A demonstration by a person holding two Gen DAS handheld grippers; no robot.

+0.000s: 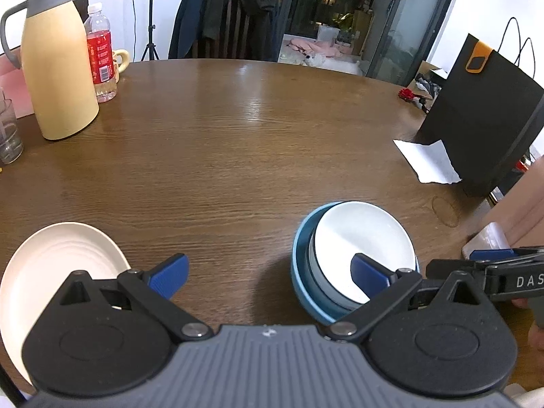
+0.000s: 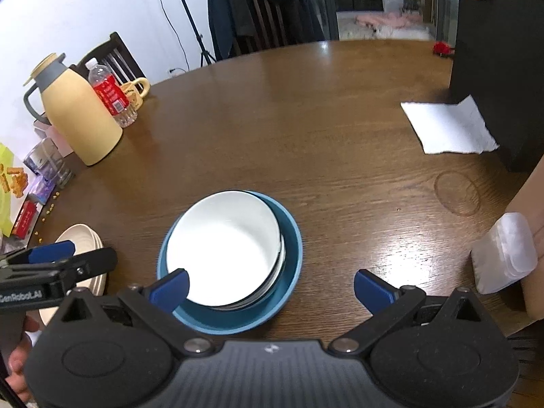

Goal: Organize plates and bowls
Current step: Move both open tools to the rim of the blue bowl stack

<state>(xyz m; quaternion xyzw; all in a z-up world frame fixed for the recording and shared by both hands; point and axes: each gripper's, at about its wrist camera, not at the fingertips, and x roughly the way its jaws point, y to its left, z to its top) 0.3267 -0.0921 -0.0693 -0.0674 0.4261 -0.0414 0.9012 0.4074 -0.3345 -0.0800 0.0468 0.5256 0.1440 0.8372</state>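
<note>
The white bowl (image 2: 226, 248) is sitting nested inside the blue bowl (image 2: 289, 238), with at least one more thin rim showing between them, so this stack is looking finished, though the white one is resting off-centre toward the left of the blue rim. The stack is standing on the wooden table (image 2: 306, 129) near its front edge. Just beside it to the left, the cream plates (image 2: 90, 234) are lying in their own low pile; in the left wrist view only the top cream plate (image 1: 64, 265) is showing, partly hidden behind the claw.

Both claws are gaping wide and holding nothing. The right gripper (image 2: 270, 287) is hovering over the near side of the bowl stack, its left pad over the white bowl's rim. The left gripper (image 1: 268, 272) is hanging above bare table between the plates and the bowls.

Judging from this, the sorting is nearly done: bowls with bowls, plates with plates. What may be remaining is centring the white bowl or bringing the two piles together.

Farther out, a yellow thermos jug (image 2: 78, 115), a water bottle (image 2: 110, 93), a paper napkin (image 2: 448, 125) and a black paper bag (image 1: 486, 108) are standing well apart from the dishes.
</note>
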